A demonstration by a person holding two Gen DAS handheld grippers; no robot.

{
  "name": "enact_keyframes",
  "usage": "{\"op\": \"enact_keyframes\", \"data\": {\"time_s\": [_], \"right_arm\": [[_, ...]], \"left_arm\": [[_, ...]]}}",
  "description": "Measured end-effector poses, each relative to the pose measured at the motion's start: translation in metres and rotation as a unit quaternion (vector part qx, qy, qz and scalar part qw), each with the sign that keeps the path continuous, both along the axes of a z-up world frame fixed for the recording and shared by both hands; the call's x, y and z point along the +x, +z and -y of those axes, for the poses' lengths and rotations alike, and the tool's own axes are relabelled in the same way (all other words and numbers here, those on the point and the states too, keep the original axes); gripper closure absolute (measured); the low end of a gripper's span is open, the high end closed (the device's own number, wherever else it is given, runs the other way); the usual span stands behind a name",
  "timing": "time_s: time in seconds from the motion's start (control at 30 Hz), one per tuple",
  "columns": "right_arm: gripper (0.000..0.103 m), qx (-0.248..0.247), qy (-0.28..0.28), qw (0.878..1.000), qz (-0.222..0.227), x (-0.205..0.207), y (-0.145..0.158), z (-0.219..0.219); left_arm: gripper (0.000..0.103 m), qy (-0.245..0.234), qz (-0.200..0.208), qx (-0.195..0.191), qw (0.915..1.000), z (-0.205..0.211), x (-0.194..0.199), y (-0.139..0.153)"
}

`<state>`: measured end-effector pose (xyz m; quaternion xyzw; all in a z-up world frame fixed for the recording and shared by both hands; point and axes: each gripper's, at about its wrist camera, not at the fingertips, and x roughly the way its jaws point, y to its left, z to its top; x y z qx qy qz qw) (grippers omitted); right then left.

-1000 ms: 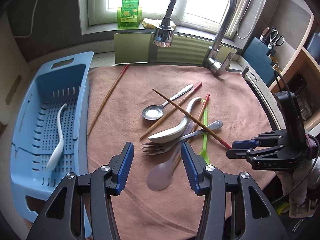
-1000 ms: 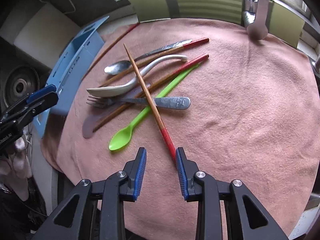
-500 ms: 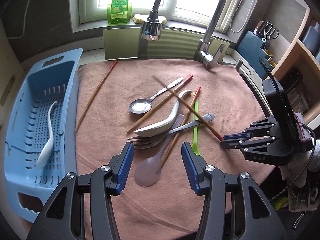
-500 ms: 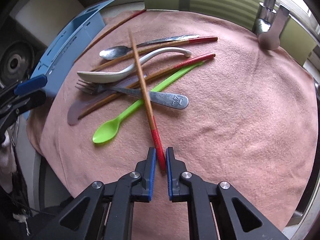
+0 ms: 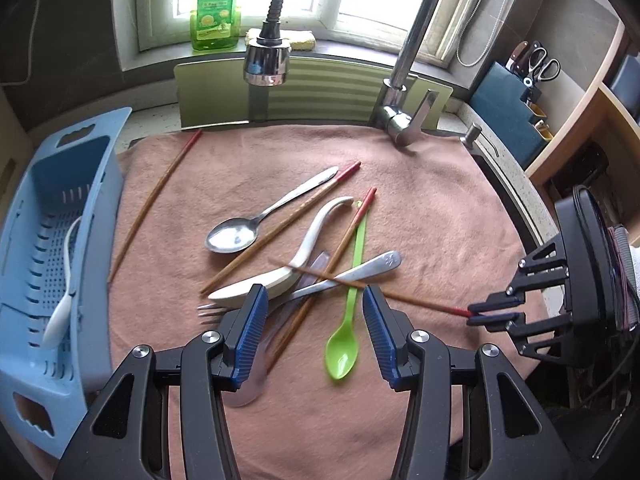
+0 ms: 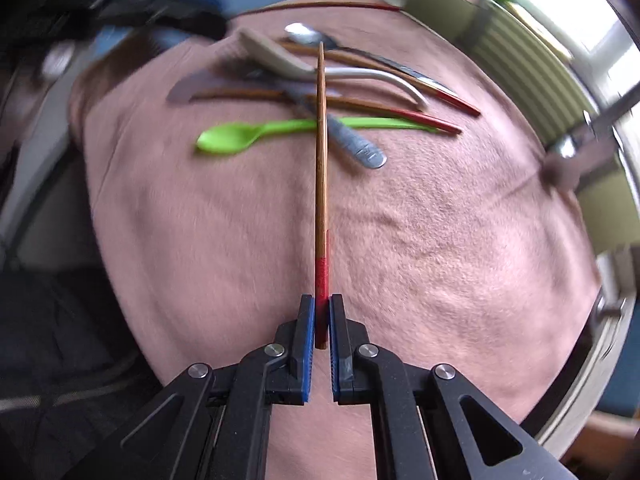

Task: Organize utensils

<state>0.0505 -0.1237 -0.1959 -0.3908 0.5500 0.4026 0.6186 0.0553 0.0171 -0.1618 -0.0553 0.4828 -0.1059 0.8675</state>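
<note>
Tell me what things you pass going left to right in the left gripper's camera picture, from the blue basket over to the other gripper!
blue basket → white spoon inside it → lone chopstick → metal spoon → green spoon → right gripper, pinching a chopstick's red end.

Five chopsticks (image 5: 154, 206); five spoons (image 5: 234, 236); one fork (image 5: 304, 290); one blue basket (image 5: 52, 364); one towel (image 5: 440, 216)

Both wrist views look down, close, sharing utensil pile (image 5: 304, 264) on towel (image 6: 420, 240).
</note>
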Motion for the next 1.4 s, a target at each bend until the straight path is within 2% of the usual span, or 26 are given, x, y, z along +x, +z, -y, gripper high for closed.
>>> {"op": "enact_keyframes", "data": {"time_s": [0.13, 0.23, 0.33, 0.4, 0.43, 0.5, 0.53, 0.57, 0.6, 0.63, 0.67, 0.7, 0.73, 0.77, 0.83, 0.93, 0.97, 1.03, 1.1, 1.2, 1.23, 1.3, 1.33, 1.37, 1.4], "right_arm": [[0.097, -0.027, 0.054, 0.998, 0.008, 0.001, -0.004, 0.018], [0.096, -0.029, 0.054, 0.998, 0.009, 0.005, -0.005, 0.025], [0.095, -0.01, 0.031, 0.999, 0.001, 0.012, 0.007, 0.037], [0.095, 0.009, -0.016, 1.0, -0.007, 0.025, 0.018, 0.047], [0.095, 0.028, -0.06, 0.998, -0.025, 0.031, 0.025, 0.052], [0.093, 0.072, -0.161, 0.981, -0.077, 0.044, 0.035, 0.063], [0.093, 0.093, -0.219, 0.966, -0.103, 0.049, 0.037, 0.069], [0.092, 0.114, -0.281, 0.944, -0.129, 0.052, 0.035, 0.076], [0.089, 0.137, -0.338, 0.917, -0.165, 0.054, 0.031, 0.083], [0.088, 0.159, -0.388, 0.886, -0.198, 0.057, 0.028, 0.085], [0.088, 0.179, -0.447, 0.847, -0.224, 0.055, 0.021, 0.091], [0.087, 0.19, -0.485, 0.82, -0.239, 0.053, 0.018, 0.089], [0.087, 0.208, -0.537, 0.776, -0.258, 0.051, 0.01, 0.094], [0.087, 0.224, -0.575, 0.74, -0.269, 0.046, 0.005, 0.099], [0.087, 0.251, -0.642, 0.676, -0.262, 0.04, -0.005, 0.101], [0.08, 0.273, -0.719, 0.593, -0.239, 0.033, -0.01, 0.106], [0.079, 0.268, -0.741, 0.568, -0.238, 0.031, -0.014, 0.107], [0.078, 0.266, -0.768, 0.529, -0.242, 0.028, -0.02, 0.109], [0.078, 0.26, -0.785, 0.511, -0.235, 0.027, -0.023, 0.113], [0.078, 0.259, -0.812, 0.475, -0.218, 0.021, -0.025, 0.116], [0.078, 0.257, -0.815, 0.473, -0.216, 0.021, -0.027, 0.118], [0.078, 0.241, -0.818, 0.477, -0.212, 0.026, -0.039, 0.11], [0.078, 0.231, -0.817, 0.484, -0.21, 0.029, -0.038, 0.107], [0.078, 0.219, -0.813, 0.5, -0.204, 0.033, -0.036, 0.107], [0.078, 0.203, -0.805, 0.523, -0.194, 0.038, -0.032, 0.107]], "left_arm": [[0.055, 0.011, 0.003, -0.005, 0.9999, 0.01, 0.007, -0.002], [0.055, 0.014, 0.004, -0.008, 0.9999, 0.015, 0.01, -0.003], [0.055, 0.012, 0.004, -0.004, 0.9999, 0.016, 0.013, -0.001], [0.055, 0.007, 0.005, -0.001, 1.0, 0.014, 0.015, 0.001], [0.055, 0.003, 0.006, 0.001, 1.0, 0.013, 0.016, 0.002], [0.055, -0.005, 0.008, 0.004, 1.0, 0.011, 0.018, 0.005], [0.055, -0.011, 0.008, 0.004, 0.9999, 0.009, 0.018, 0.006], [0.055, -0.016, 0.008, 0.005, 0.9998, 0.007, 0.019, 0.007], [0.055, -0.024, 0.008, 0.007, 0.9997, 0.005, 0.02, 0.008], [0.055, -0.03, 0.008, 0.009, 0.9995, 0.004, 0.02, 0.009], [0.055, -0.037, 0.008, 0.01, 0.9992, 0.002, 0.02, 0.01], [0.055, -0.047, 0.009, 0.011, 0.9988, 0.0, 0.021, 0.011], [0.055, -0.056, 0.01, 0.012, 0.9983, -0.002, 0.021, 0.012], [0.055, -0.063, 0.011, 0.014, 0.9979, -0.004, 0.022, 0.013], [0.055, -0.077, 0.015, 0.012, 0.9969, -0.008, 0.021, 0.016], [0.055, -0.095, 0.018, 0.007, 0.9953, -0.013, 0.02, 0.02], [0.055, -0.102, 0.02, 0.005, 0.9946, -0.015, 0.019, 0.022], [0.055, -0.112, 0.022, 0.001, 0.9935, -0.018, 0.017, 0.024], [0.055, -0.119, 0.024, -0.003, 0.9927, -0.021, 0.015, 0.026], [0.055, -0.125, 0.025, -0.009, 0.9918, -0.026, 0.012, 0.027], [0.055, -0.126, 0.026, -0.011, 0.9917, -0.028, 0.011, 0.027], [0.055, -0.126, 0.027, -0.013, 0.9916, -0.03, 0.01, 0.027], [0.055, -0.125, 0.027, -0.014, 0.9917, -0.032, 0.01, 0.027], [0.055, -0.122, 0.027, -0.016, 0.992, -0.033, 0.01, 0.027], [0.055, -0.119, 0.026, -0.019, 0.9924, -0.035, 0.01, 0.027]]}}
